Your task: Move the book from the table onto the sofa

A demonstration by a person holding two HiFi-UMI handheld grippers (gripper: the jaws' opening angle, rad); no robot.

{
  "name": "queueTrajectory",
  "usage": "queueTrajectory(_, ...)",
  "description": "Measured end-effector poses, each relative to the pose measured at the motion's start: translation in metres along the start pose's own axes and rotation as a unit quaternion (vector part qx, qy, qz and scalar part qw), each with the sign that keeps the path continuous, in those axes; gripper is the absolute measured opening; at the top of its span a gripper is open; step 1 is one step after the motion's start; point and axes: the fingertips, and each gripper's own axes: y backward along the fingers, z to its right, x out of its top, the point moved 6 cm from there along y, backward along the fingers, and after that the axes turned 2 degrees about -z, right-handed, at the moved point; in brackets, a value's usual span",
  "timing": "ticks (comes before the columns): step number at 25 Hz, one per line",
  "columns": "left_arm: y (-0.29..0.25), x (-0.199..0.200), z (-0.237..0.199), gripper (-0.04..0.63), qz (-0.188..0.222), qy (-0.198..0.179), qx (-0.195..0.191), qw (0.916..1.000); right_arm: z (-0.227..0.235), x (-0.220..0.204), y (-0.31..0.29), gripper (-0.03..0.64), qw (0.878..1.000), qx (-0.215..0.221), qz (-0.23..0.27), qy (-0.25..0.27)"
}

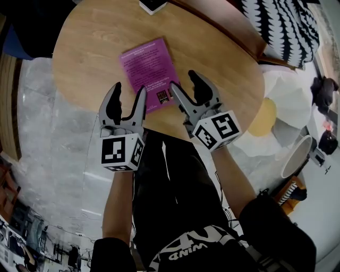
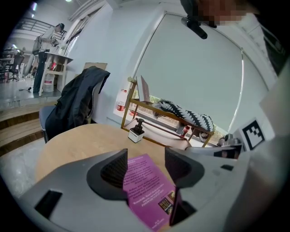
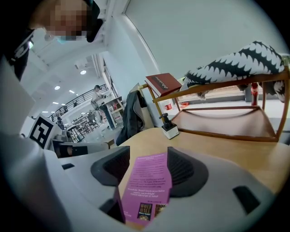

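Note:
A magenta book [image 1: 150, 71] lies flat, back cover up, on the round wooden table [image 1: 85, 48]. Both grippers hover over the table's near edge, just short of the book. My left gripper [image 1: 129, 90] stands open at the book's near left corner, with nothing between its jaws. My right gripper [image 1: 183, 81] is open too, beside the book's near right edge. In the left gripper view the book [image 2: 145, 186] shows below the open gripper [image 2: 145, 163]. The right gripper view shows the book [image 3: 147, 181] under the open gripper [image 3: 144, 165]. Neither gripper touches it.
A wooden-framed seat [image 3: 217, 113] with a black-and-white patterned cushion [image 1: 287, 21] stands beyond the table's far right. A small white pump bottle [image 1: 153, 5] sits at the table's far edge. A chair draped with a dark jacket [image 2: 77, 104] stands far left. A flower-shaped rug [image 1: 281, 111] lies on the right.

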Motion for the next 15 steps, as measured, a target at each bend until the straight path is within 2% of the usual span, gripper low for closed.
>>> queueTrajectory(10, -0.027, -0.036, -0.015, 0.244, -0.038, 0.03, 0.005, 0.9988, 0.035, -0.044, -0.027, 0.239, 0.997, -0.018, -0.065, -0.027)
queueTrajectory(15, -0.044, -0.07, -0.029, 0.244, -0.077, 0.065, 0.015, 0.9948, 0.044, -0.066, -0.041, 0.239, 0.994, -0.013, -0.1, -0.04)
